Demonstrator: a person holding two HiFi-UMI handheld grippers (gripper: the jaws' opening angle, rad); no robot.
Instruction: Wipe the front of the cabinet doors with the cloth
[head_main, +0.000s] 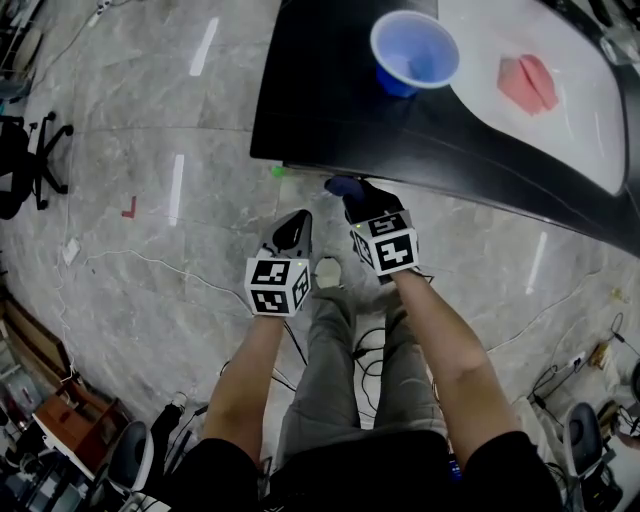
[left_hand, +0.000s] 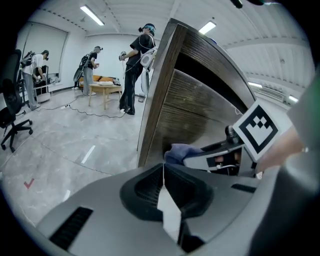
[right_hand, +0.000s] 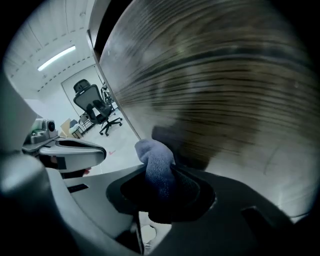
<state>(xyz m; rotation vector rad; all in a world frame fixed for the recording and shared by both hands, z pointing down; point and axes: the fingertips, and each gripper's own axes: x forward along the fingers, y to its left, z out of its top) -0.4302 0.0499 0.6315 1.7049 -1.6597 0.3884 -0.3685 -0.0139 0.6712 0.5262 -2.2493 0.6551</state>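
My right gripper (head_main: 352, 196) (right_hand: 160, 182) is shut on a blue-grey cloth (right_hand: 156, 167) and holds it against the dark wooden cabinet door (right_hand: 215, 90). The cloth (head_main: 342, 185) shows in the head view just under the black cabinet top (head_main: 330, 95). In the left gripper view the cloth (left_hand: 180, 151) pokes out by the door's near edge (left_hand: 155, 100). My left gripper (head_main: 293, 232) (left_hand: 163, 187) is shut with nothing in it and hangs to the left of the right one, short of the door.
On the cabinet top stand a blue cup (head_main: 413, 52) and a folded pink cloth (head_main: 527, 82) on a white surface (head_main: 570, 100). Cables (head_main: 160, 265) trail over the marble floor. An office chair (head_main: 25, 160) stands at left. People (left_hand: 135, 65) stand far across the room.
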